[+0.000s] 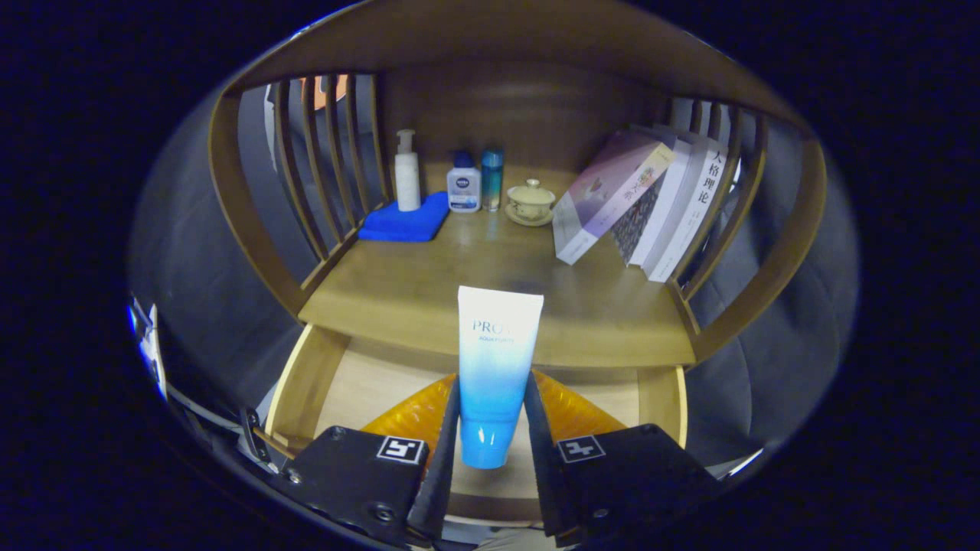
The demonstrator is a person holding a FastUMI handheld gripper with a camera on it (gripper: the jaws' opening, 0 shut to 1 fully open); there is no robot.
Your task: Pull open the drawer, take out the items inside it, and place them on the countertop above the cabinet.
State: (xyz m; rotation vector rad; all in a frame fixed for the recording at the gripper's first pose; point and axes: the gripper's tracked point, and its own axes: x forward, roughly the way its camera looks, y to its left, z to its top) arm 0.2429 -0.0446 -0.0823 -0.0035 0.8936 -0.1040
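Observation:
A white-to-blue squeeze tube (494, 367) stands cap-down between my fingers, and the gripper (490, 428) is shut on its lower half. The tube hangs above the pulled-open wooden drawer (306, 383), whose pale bottom shows on both sides of the fingers. Its flat top end reaches up in front of the countertop (429, 283) of the wooden cabinet, just beyond the drawer's back edge.
At the back of the countertop stand a white pump bottle (406, 170) on a folded blue cloth (406, 220), a small white bottle (463, 184), a blue bottle (492, 177) and a lidded teacup (530, 201). Several books (651, 203) lean at the right. Slatted wooden sides enclose the shelf.

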